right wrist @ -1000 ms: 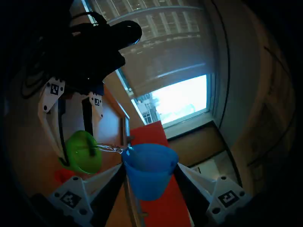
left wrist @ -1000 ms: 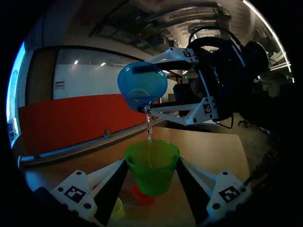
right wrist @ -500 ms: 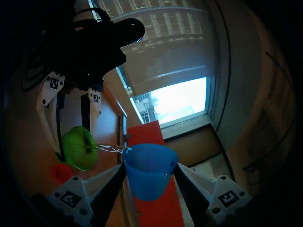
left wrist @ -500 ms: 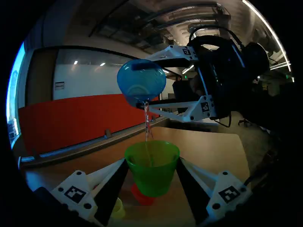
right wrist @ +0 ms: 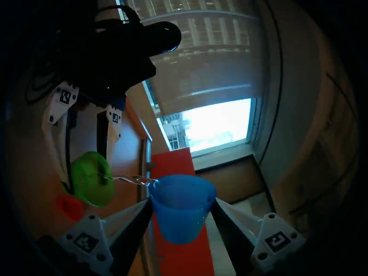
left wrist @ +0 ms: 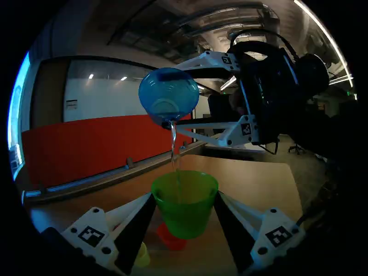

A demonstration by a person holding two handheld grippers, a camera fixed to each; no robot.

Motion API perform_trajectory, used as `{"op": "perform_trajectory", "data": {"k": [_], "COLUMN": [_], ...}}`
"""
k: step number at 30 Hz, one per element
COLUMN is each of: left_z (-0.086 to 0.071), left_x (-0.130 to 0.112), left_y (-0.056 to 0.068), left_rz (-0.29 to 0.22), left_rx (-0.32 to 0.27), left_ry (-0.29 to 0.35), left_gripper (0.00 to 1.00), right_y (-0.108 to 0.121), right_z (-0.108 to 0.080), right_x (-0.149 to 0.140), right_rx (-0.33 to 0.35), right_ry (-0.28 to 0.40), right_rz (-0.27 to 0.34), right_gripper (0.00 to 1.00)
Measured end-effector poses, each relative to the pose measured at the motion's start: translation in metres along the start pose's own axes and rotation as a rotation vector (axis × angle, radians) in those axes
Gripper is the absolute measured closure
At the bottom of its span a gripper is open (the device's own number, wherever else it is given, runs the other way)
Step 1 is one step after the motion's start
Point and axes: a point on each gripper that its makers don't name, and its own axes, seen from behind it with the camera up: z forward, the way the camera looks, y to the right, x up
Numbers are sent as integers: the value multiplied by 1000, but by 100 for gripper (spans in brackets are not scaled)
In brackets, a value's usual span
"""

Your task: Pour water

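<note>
My left gripper is shut on a green cup, held upright just above a wooden table. Over it, my right gripper is shut on a blue cup that is tipped far over, mouth toward the green one. A thin stream of water falls from its rim into the green cup. In the right gripper view the blue cup sits between my right gripper's fingers, the water crosses to the green cup, and the left gripper grips that cup.
A red cup and a yellow cup stand on the table beneath the green cup. A red wall panel and a ledge run along the table's far side. A bright window shows in the right gripper view.
The blue cup has tipped a little further and shifted slightly left and up. Water keeps streaming into the green cup, which has stayed in place.
</note>
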Motion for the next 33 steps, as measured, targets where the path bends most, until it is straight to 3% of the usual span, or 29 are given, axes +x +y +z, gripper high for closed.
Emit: {"op": "perform_trajectory", "data": {"k": [33], "left_z": [-2], "left_x": [3], "left_y": [1], "left_rz": [5], "left_rx": [3], "left_ry": [5], "left_gripper": [15], "right_y": [11], "right_z": [3], "right_x": [5], "right_rx": [-19], "right_ry": [-11], "right_rz": [-153], "right_gripper": [11]}}
